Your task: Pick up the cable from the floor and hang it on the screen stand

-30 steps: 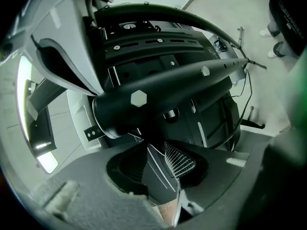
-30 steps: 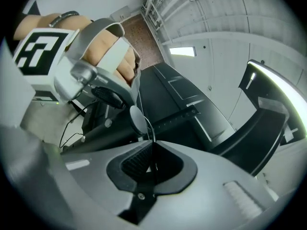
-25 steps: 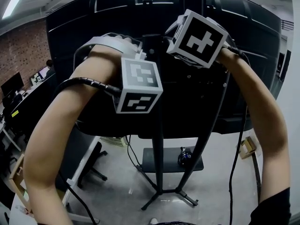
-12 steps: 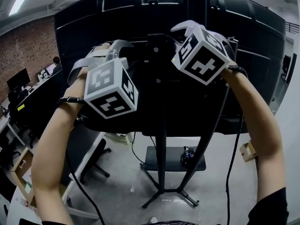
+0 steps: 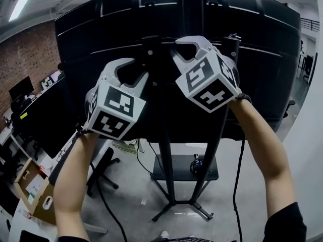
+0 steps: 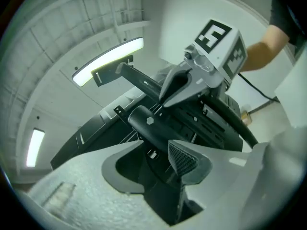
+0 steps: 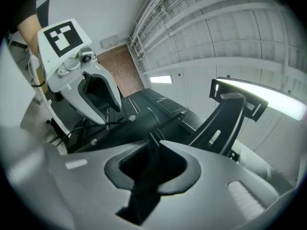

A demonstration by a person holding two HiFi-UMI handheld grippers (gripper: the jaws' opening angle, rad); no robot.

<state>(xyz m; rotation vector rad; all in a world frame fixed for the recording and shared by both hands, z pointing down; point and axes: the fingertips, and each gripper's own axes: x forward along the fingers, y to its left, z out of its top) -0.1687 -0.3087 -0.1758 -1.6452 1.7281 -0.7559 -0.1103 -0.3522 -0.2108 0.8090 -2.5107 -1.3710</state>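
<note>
Up at the stand [image 5: 167, 178], my left tongs [image 6: 156, 157] gape empty; my right tongs [image 5: 189, 47] are opening round what looks like the light, limp cable [image 7: 151, 150]. Grip it mid-length.

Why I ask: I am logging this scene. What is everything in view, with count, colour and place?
large flat screen: one, black, top, on the stand
metal screen stand: one, black, centre, legs on the grey floor
flat shelf: one, dark, low on the stand, a black bundle on it
swivel chair: one, black, left of the stand
cardboard box: one, brown, lower left
brick wall: one, red, far left
thin cable: one, black, hangs beside the right forearm
left tool: one, grey, open, at the top of the stand
right tool: one, grey, jaws opening, gripping nothing
</note>
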